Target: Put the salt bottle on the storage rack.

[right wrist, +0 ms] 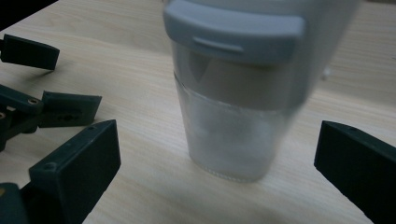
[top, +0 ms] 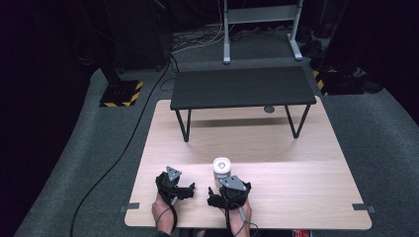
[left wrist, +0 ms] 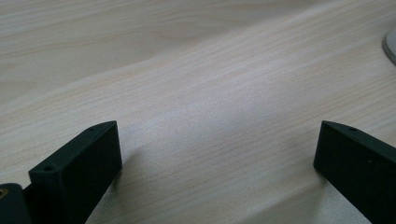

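The right gripper [right wrist: 217, 154] has its two black jaws spread wide, and a jar [right wrist: 243, 88] stands upright on the wooden table [right wrist: 116, 42] between and just beyond them, touched by neither jaw. The jar has a clear, frosted-looking lower body and a grey-white lid with a small tab on its front edge. In the high view the same jar [top: 221, 169] sits near the front middle of the table [top: 296, 182], with the right gripper [top: 213, 193] just in front of it, held by the person's right hand [top: 238, 217]. The left gripper [top: 190, 188] lies a little to the left of the jar, held by the left hand [top: 162, 213], and its jaws are also spread apart, with nothing between them. In the left gripper view those jaws [left wrist: 217, 154] frame only bare wood grain, while a pale curved edge, probably the base of the jar [left wrist: 390, 46], shows at the far right side. From the right gripper view, the tips of the left gripper [right wrist: 51, 93] appear left of the jar, resting low over the tabletop. Well behind the jar, a small dark bench [top: 242, 88] on thin metal legs stands across the far part of the table.
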Tool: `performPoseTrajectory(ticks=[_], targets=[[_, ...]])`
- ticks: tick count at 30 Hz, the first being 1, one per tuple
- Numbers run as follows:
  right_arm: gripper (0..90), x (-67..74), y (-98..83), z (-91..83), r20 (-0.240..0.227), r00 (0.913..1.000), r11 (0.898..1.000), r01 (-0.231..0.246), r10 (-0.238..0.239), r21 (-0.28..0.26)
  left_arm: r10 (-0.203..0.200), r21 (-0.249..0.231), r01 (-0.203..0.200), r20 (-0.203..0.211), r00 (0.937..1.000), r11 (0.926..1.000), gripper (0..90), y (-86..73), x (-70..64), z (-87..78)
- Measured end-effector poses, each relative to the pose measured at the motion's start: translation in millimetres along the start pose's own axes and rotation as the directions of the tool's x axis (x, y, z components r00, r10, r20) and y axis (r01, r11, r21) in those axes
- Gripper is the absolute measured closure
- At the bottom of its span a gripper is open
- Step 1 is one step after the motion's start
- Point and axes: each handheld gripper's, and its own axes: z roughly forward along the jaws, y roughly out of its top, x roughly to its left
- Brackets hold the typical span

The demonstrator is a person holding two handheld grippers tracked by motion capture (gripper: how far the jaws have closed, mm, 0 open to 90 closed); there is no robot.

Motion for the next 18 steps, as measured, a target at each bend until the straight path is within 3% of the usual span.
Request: performPoseTrajectory(ticks=[8,10,11,12,18], targets=[[0.0,3.4,9.2,18.8,0.022,0.9997,1.0,-0.007,0.007,-0.01,0.0,0.0,0.0,0.001,1.0,1.0,0.3,0.0,0.1,0.0],[0.0,8.2,11.9,25.2,0.06,0.9982,1.0,-0.003,0.003,-0.006,0.0,0.0,0.0,0.001,1.0,1.0,0.3,0.1,0.2,0.0],[2.8,9.1,12.5,27.5,0.069,0.9976,1.0,-0.005,0.006,-0.006,0.0,0.0,0.0,0.001,1.0,1.0,0.3,0.0,0.2,0.0],[26.0,10.0,9.9,31.0,0.091,0.9957,0.999,-0.016,0.018,-0.028,0.0,0.0,0.0,0.001,1.0,1.0,0.3,0.1,0.3,0.0],[27.7,8.9,1.4,31.9,0.117,0.9923,0.997,-0.032,0.04,-0.072,0.0,0.0,0.0,0.003,1.0,1.0,0.3,0.1,0.4,0.1]])
